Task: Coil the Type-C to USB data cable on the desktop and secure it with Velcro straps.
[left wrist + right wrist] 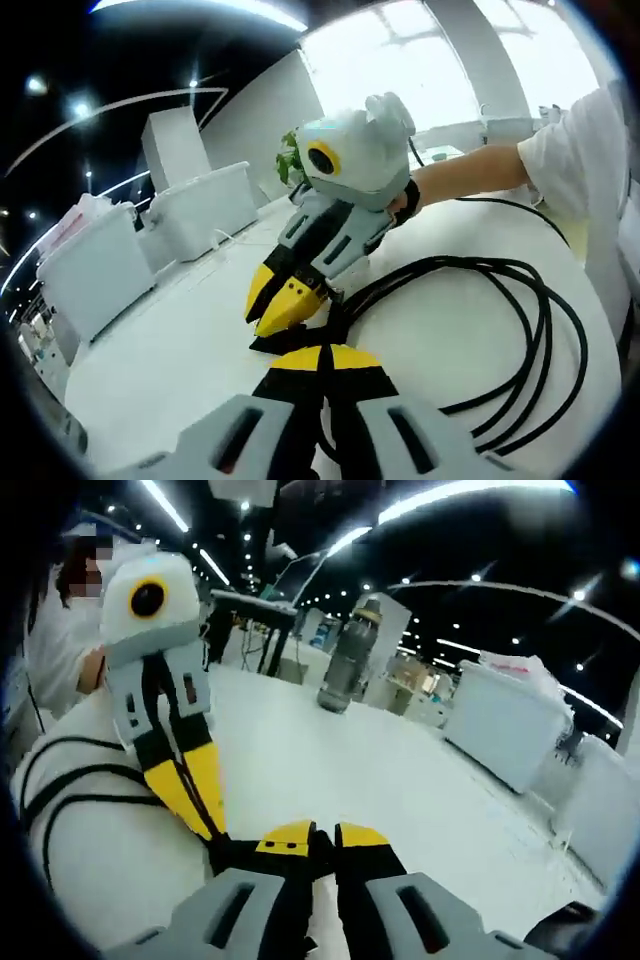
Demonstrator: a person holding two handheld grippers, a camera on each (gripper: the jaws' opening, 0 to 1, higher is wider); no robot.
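Lab hall: white bins (95, 270), ceiling strip lights (165, 505)

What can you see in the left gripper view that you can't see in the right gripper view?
The left gripper view has white storage bins, a green plant and the person's forearm. The right gripper view has a grey bottle standing on the table. Both have the coiled black cable on the white table, and both grippers meeting tip to tip at a black strap.

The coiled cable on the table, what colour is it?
Black. The cable shows best in the left gripper view, looped on the white table.
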